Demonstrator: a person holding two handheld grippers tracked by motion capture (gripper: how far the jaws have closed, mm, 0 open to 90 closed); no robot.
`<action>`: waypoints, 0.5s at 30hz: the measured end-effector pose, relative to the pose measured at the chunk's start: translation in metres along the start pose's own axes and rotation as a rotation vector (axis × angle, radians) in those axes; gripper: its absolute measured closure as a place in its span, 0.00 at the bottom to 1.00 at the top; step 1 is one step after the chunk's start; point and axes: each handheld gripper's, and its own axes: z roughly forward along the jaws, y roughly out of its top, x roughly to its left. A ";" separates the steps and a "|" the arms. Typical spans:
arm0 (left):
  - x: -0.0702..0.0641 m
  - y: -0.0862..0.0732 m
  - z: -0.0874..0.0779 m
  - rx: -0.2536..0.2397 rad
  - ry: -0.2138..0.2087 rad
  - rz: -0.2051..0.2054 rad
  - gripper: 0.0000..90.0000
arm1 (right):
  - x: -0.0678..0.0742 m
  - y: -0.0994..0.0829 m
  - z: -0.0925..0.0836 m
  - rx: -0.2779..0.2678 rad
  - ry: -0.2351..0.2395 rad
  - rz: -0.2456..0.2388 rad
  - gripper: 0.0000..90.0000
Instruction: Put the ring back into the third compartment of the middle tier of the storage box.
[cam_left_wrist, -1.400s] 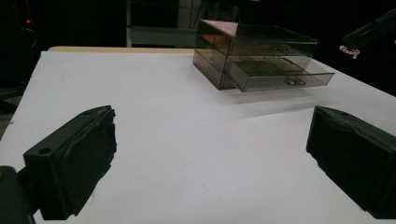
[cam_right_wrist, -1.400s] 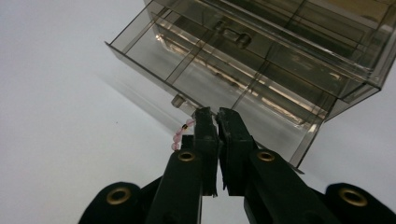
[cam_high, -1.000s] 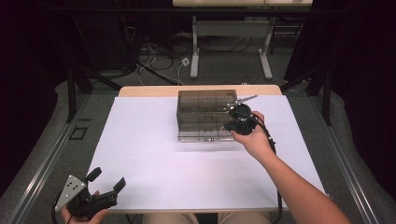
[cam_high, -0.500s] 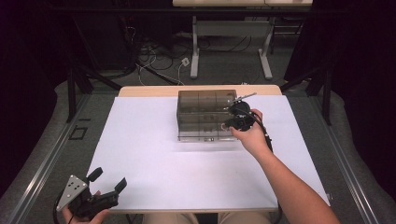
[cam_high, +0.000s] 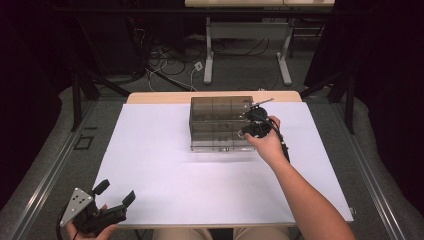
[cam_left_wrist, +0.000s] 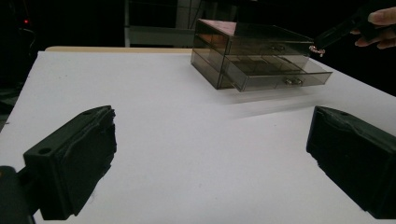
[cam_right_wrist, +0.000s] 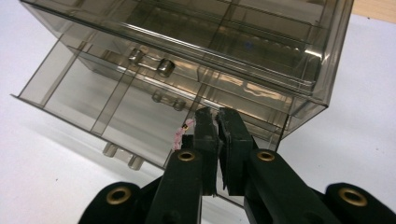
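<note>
1. My right gripper is over the right end of the smoky drawer box, its jaws pressed together on a small pink thing.
2. In the right gripper view that pink thing hangs off the left jaw's tip, with a tiny yellow bit at its top. I cannot tell what it is.
3. The box sits toward the far side of the white table, right of its middle.
4. Its lower drawer is pulled out toward me; the upper one is in. Thin walls split the open drawer into compartments.
5. The pink thing hangs over the open drawer's right end, near its front corner. Whether it touches the drawer I cannot tell.
6. From the left gripper view, my right jaws come in at upper right, tip just beside the box's top right corner, with the pulled-out drawer below.
7. My left gripper is at the table's near left corner, well apart from the box, jaws spread wide with nothing between them.
8. In its own view both pads hang over bare white table.
</note>
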 end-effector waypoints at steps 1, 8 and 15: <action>0.000 0.000 0.000 0.000 0.000 0.000 0.02 | -0.001 0.000 0.001 0.001 -0.008 -0.001 0.97; 0.001 0.000 -0.001 0.003 0.003 0.001 0.02 | -0.008 -0.001 0.008 0.006 -0.023 0.033 0.97; 0.001 0.000 -0.001 0.005 0.003 0.002 0.02 | -0.015 -0.004 0.013 0.019 -0.036 0.070 0.97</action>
